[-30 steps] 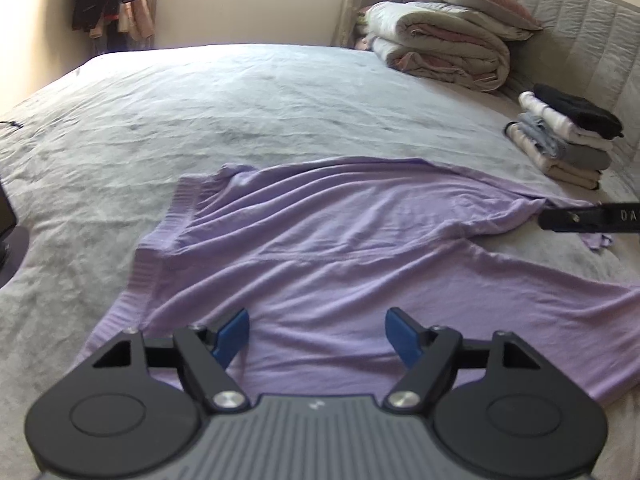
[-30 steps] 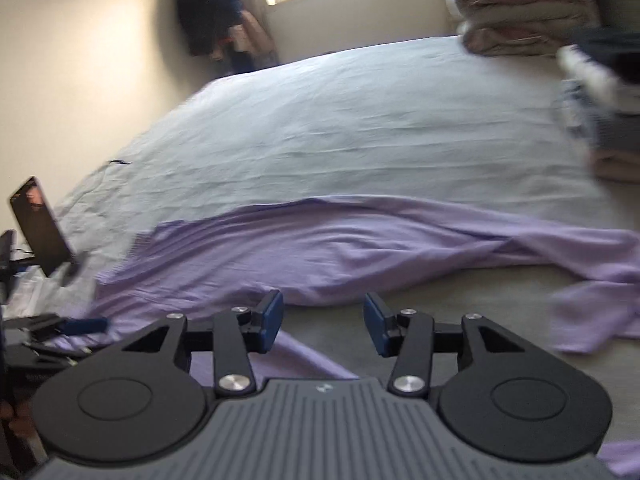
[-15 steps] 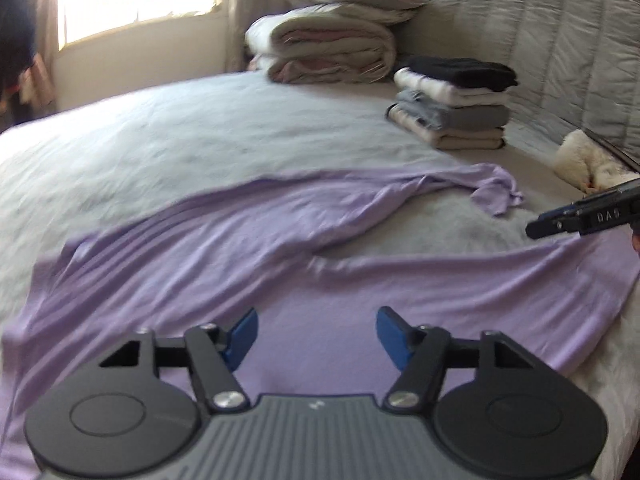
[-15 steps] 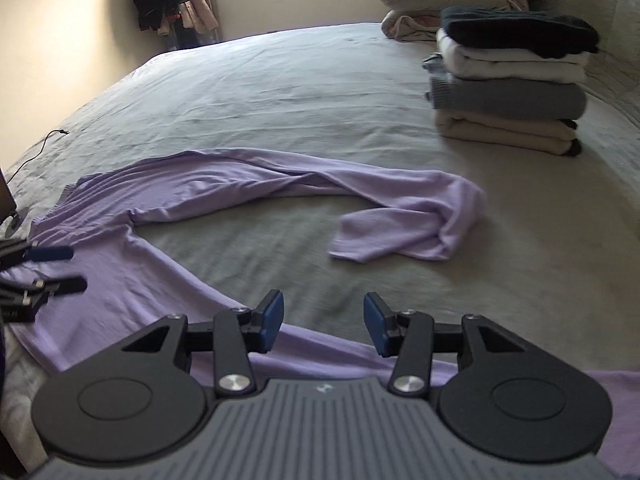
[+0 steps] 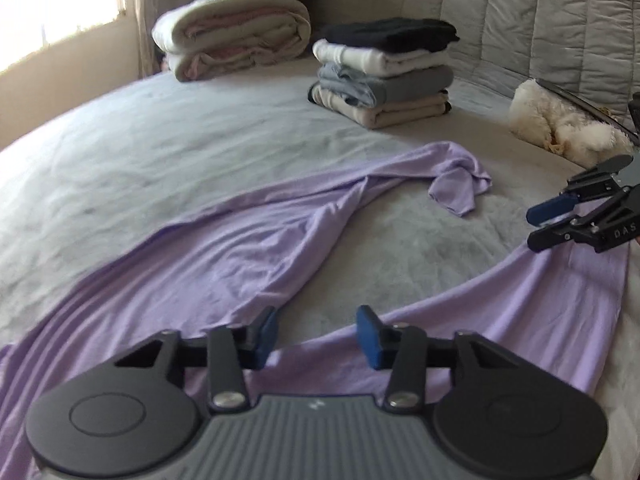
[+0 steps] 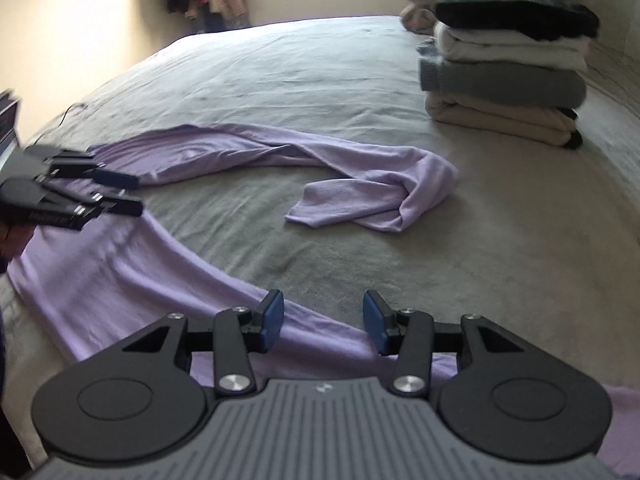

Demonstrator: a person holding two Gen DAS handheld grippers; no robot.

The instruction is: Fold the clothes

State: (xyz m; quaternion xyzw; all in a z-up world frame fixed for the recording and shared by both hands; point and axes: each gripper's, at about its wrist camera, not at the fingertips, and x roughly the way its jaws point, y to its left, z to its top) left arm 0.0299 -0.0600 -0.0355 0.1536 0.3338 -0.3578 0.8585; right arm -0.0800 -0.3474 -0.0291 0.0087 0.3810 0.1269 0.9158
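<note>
The lilac top (image 5: 240,248) sprawls beneath both claws; left gripper (image 5: 316,336) closing on nothing; right gripper (image 6: 323,320) half-open, empty.

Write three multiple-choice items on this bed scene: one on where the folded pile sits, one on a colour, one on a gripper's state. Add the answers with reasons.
1. Where is the stack of folded clothes?
A. On the bed near the quilted headboard
B. On the floor
C. On top of the purple garment

2. What colour is the garment spread on the bed?
A. Red
B. Light purple
C. Dark green

3. What is between the blue pads of the right gripper?
A. A pinched sleeve
B. A white towel
C. Nothing; the pads stand apart above the cloth

Answers:
1. A: the pile rests on the grey cover, just before the headboard.
2. B: the whole long-sleeved garment is lilac.
3. C: a clear gap shows between the pads, with the garment lying flat beneath.
</note>
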